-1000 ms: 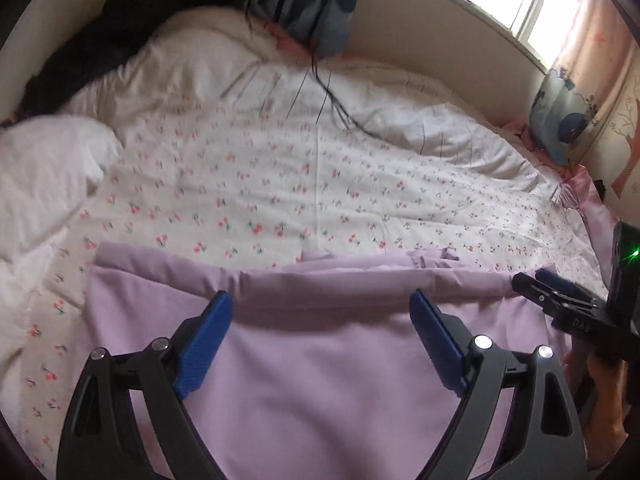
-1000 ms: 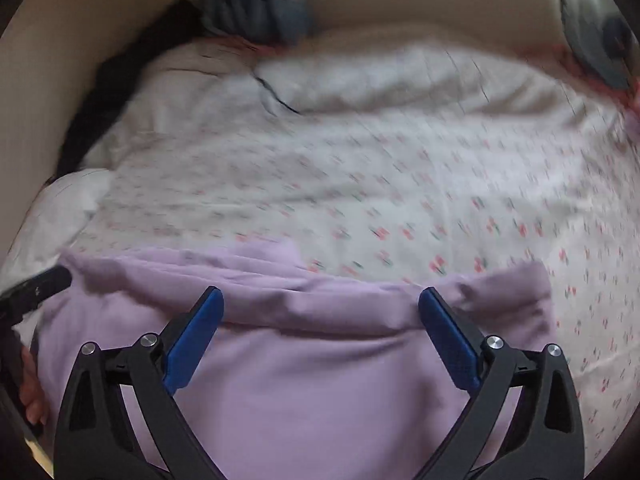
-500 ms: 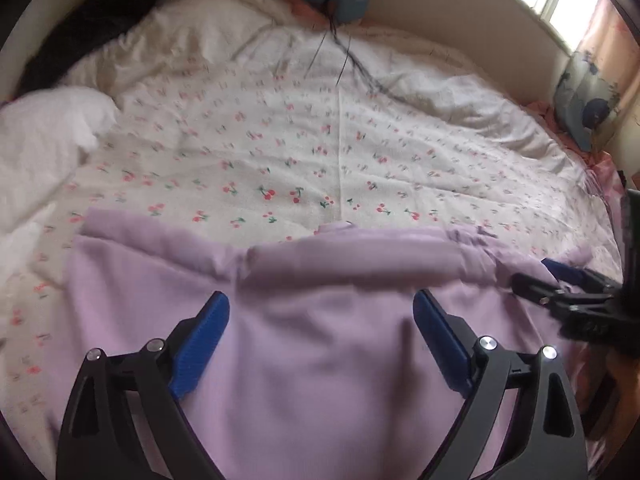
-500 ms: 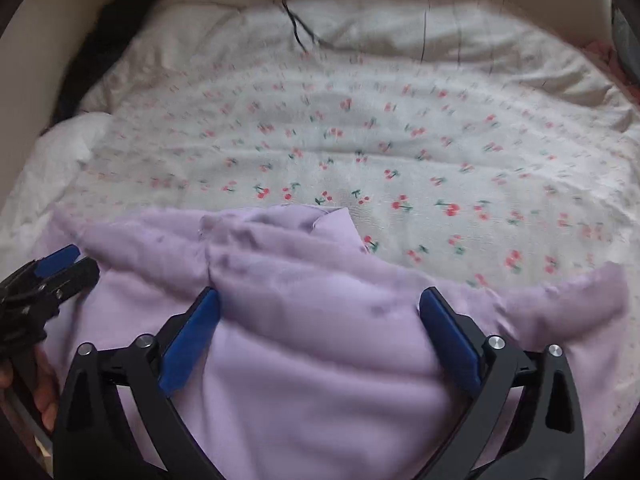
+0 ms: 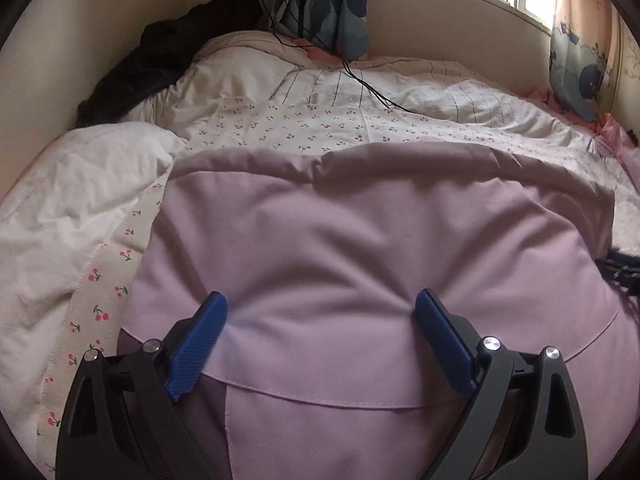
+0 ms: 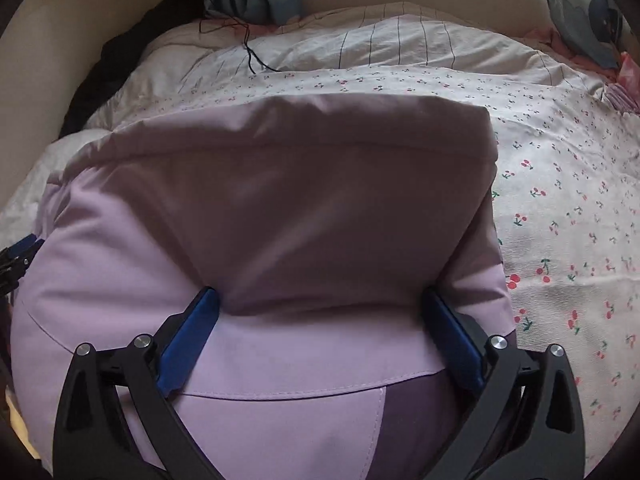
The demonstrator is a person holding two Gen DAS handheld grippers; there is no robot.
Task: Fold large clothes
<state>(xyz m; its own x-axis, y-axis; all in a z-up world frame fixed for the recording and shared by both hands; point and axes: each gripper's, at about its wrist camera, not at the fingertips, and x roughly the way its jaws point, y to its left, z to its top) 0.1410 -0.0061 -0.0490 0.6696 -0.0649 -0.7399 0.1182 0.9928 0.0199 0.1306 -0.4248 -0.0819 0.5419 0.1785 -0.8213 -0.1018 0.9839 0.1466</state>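
Cherry-print bedding point(image 5: 312, 128) carries the lilac garment point(image 5: 360, 240), folded over on itself; my left gripper point(image 5: 322, 312) stands wide, jaws just opening, cloth below unpinched; my right gripper point(image 6: 322, 304) stands wide, garment fabric bunched between its pads point(image 6: 188, 340)

Large lilac garment point(image 5: 360, 240), doubled over, hem showing, spread on bed

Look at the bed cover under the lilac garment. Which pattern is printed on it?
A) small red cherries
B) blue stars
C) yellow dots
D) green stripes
A: the bed cover beside the lilac garment shows small red cherries with green stems on a white ground.
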